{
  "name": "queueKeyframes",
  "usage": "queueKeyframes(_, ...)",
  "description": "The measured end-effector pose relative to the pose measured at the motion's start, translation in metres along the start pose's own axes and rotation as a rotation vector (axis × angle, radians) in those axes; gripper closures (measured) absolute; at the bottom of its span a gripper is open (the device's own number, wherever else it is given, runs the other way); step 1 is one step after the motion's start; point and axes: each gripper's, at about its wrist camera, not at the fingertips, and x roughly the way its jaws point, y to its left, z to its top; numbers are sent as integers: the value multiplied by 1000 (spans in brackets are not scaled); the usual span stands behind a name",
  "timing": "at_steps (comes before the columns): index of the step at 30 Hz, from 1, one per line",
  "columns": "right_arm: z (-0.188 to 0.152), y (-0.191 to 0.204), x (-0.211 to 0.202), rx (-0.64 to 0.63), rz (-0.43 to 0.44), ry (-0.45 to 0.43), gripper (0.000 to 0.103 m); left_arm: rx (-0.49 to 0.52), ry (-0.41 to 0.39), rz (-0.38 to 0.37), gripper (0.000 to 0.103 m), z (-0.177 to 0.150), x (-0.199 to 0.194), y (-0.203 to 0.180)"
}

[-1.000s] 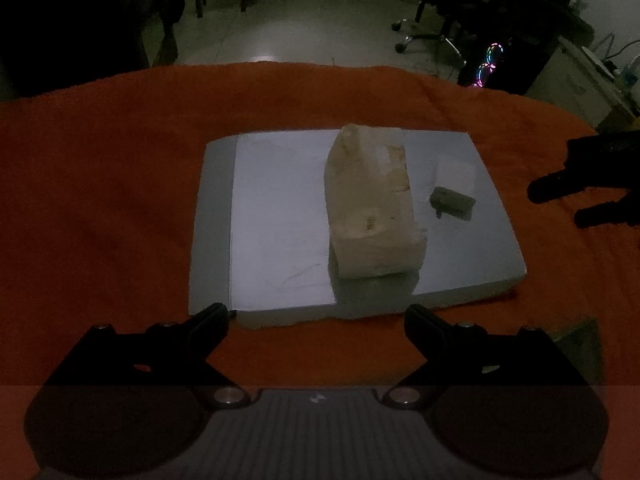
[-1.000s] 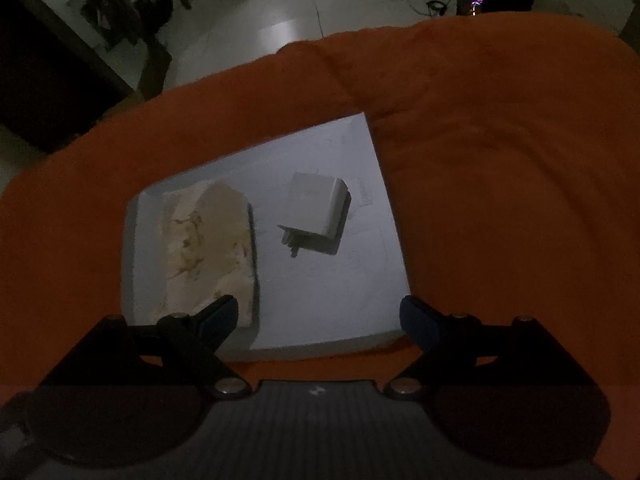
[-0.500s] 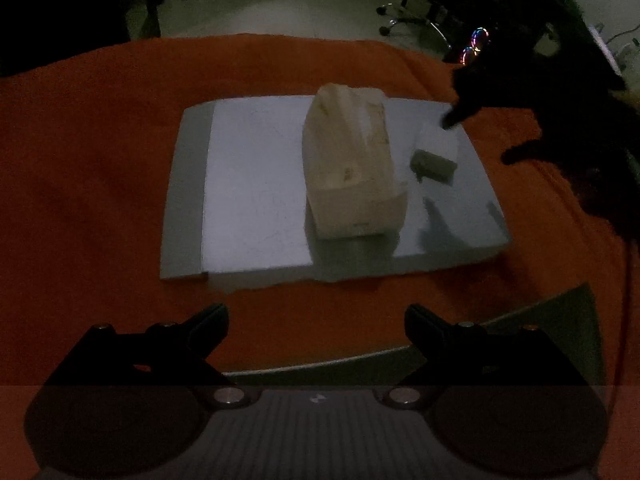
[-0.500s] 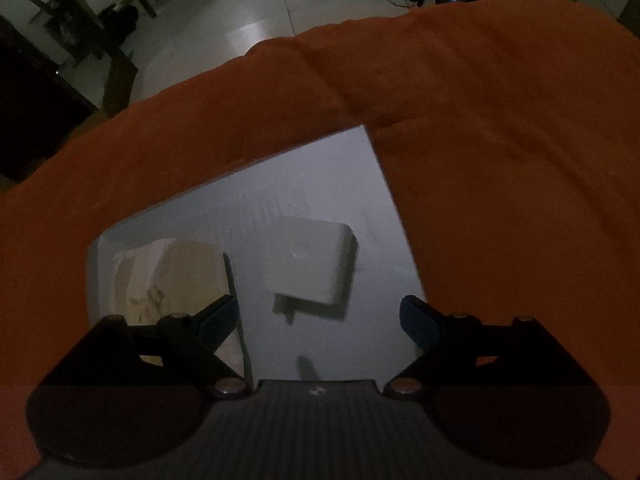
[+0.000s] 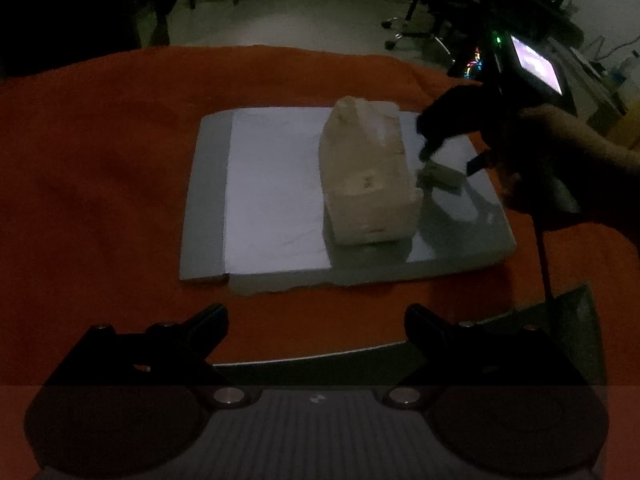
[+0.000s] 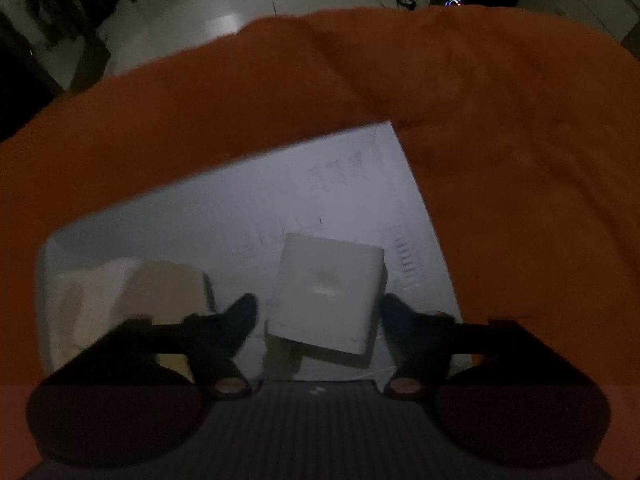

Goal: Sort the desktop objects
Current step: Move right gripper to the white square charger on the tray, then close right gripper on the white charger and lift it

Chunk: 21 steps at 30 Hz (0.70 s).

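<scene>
While its jaws have just been closing, the right gripper (image 6: 318,310) straddles the white charger (image 6: 330,296), pads not yet touching.

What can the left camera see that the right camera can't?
Only the left wrist view shows the left hand-held gripper, open over the orange cloth, the whole grey board, and a person's hand bringing the right hand-held gripper in from the side.

Only the right wrist view shows the right hand-held gripper from above, its jaws just closing in, either side of the white charger, with small gaps left.

Both show the charger, the board, the cloth and the beige wrapped packet.
</scene>
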Motion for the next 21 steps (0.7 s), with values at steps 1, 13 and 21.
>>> queueKeyframes(1, -2, 0, 0, -12, 0, -12, 39, 3, 1, 1, 8, 0, 1, 1)
queueKeyframes(13, -31, -22, -23, -228, 137, -13, 42, 7, -1, -67, 8, 13, 19, 3)
queueKeyframes(21, -49, -35, -45, -284, 198, -40, 43, -24, 8, -110, 8, 24, 32, -8)
